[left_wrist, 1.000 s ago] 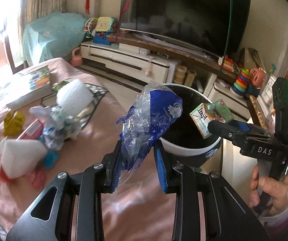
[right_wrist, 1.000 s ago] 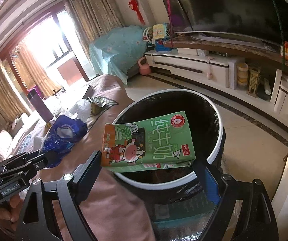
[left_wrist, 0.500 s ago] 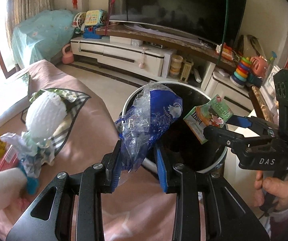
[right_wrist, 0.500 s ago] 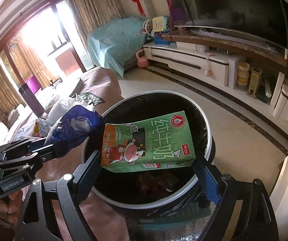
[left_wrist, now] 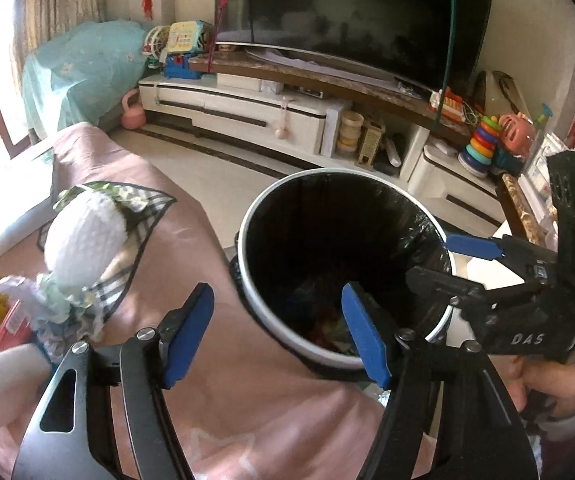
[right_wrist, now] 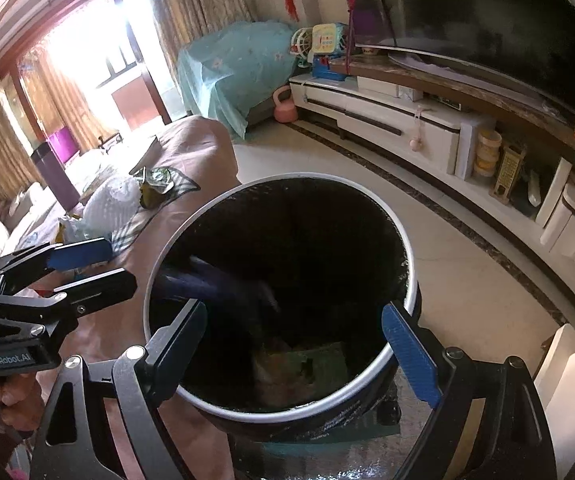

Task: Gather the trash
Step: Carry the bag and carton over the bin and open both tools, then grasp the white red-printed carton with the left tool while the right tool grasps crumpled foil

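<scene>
Pink-covered sofa fills the near ground, its edge touching the trash bin. Black-lined trash bin, white rim, stands on the floor against it, mouth open to both cameras.

Remaining trash pile lies on the sofa, well apart from the bin: white foam wrap, crumpled paper, yellow and red wrappers, on a checked cloth.

Left gripper over the bin's near rim, fingers opening, nothing between them. Right gripper over the bin mouth, fingers spread wide and empty.

Step in hand, as judged: the drop. 2 items look released into the bin. A dark blue blur inside the near wall is likely a bag falling; a green carton lies at the bottom.

Next move likely calls for swinging both grippers back to the pile, fingers kept apart, 1 item each.

Hard to make out: bin contents are dark and smeared; the pile's left end is cut by the frame; only a hand of the person shows.
</scene>
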`<state>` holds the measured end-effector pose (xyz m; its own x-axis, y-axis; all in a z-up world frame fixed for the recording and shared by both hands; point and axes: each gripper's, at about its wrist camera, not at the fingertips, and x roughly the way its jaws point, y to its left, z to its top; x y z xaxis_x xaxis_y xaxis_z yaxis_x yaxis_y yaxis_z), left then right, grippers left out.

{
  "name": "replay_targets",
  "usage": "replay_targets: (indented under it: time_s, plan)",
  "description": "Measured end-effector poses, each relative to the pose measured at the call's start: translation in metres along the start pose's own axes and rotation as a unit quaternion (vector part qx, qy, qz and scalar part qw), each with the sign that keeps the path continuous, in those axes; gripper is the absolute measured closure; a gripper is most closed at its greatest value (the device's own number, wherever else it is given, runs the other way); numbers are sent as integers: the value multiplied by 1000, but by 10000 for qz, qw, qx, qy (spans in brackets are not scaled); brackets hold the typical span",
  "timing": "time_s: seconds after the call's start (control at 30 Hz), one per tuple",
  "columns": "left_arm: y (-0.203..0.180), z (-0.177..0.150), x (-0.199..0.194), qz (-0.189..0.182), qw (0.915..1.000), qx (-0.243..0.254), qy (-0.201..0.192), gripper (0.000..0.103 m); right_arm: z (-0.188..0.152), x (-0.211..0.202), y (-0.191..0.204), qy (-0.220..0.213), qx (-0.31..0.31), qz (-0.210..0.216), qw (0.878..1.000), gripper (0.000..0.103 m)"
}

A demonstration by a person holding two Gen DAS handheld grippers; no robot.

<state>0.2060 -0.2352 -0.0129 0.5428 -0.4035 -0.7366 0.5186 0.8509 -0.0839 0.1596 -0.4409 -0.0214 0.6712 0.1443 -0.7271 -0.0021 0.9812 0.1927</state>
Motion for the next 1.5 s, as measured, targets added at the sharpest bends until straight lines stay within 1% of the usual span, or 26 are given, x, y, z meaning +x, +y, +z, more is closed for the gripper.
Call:
replay_targets:
  time_s: [0.13, 0.27, 0.37, 0.53, 0.7, 0.77, 0.87, 1.1, 1.27, 1.5]
  plan:
    - [13, -13, -12, 36, 9998, -217, -23, 34, -6, -10, 2, -120, 198, 97, 9997, 11]
    - [27, -34, -31, 174, 9991, -374, -127, 33, -16, -22, 10, -378, 489, 351, 9975, 7]
    - [39, -51, -45, 310, 9982, -483, -180, 32, -21, -29, 24, -513, 569, 503, 9958, 6]
    - [63, -76, -67, 406, 9958, -785, -234, 32, -28, -35, 52, -636, 590, 727, 9936, 5]
    - [90, -100, -89, 635, 9917, -1074, -318, 32, -38, -29, 79, -569, 606, 892, 9925, 4]
    - [103, -110, -96, 722, 9892, -1231, -336, 32, -41, -21, 93, -447, 604, 1040, 9917, 4]
    - [121, -121, -104, 814, 9859, -1419, -364, 32, -47, -13, 113, -341, 539, 1143, 9914, 4]
    - [157, -145, -121, 999, 9779, -1789, -412, 32, -52, -1, 153, -234, 274, 1236, 9917, 4]
    - [176, -150, -122, 1137, 9726, -1985, -409, 32, -48, 12, 172, -148, 161, 1290, 9914, 4]
    - [200, -149, -118, 1333, 9669, -2147, -349, 32, -38, 30, 181, -119, 151, 1264, 9918, 4]
